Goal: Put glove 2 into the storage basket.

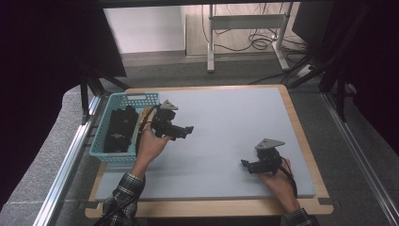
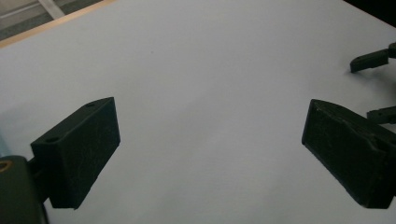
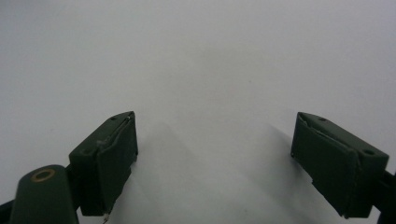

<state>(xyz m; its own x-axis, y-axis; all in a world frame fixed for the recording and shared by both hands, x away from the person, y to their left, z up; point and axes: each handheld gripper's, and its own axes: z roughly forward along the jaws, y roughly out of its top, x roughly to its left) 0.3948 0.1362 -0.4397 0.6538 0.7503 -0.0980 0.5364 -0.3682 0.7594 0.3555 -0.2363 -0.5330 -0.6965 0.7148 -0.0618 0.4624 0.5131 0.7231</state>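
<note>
Both grippers, left [image 1: 181, 130] and right [image 1: 251, 165], gaping, empty; dark bundle [image 1: 120, 129] in left basket [image 1: 109, 104] probably soft, light; best pinched mid-fold.

So the closest stuff to the left gripper [image 1: 181, 129] is a light blue plastic basket [image 1: 109, 153] with slotted walls, sitting at the left edge of the table, long side running front to back. Inside it there's black gear [image 1: 120, 128] lying flat and taking up most of the floor, too dark to tell what exactly. The gripper's hand is right beside the basket's right wall.
</note>
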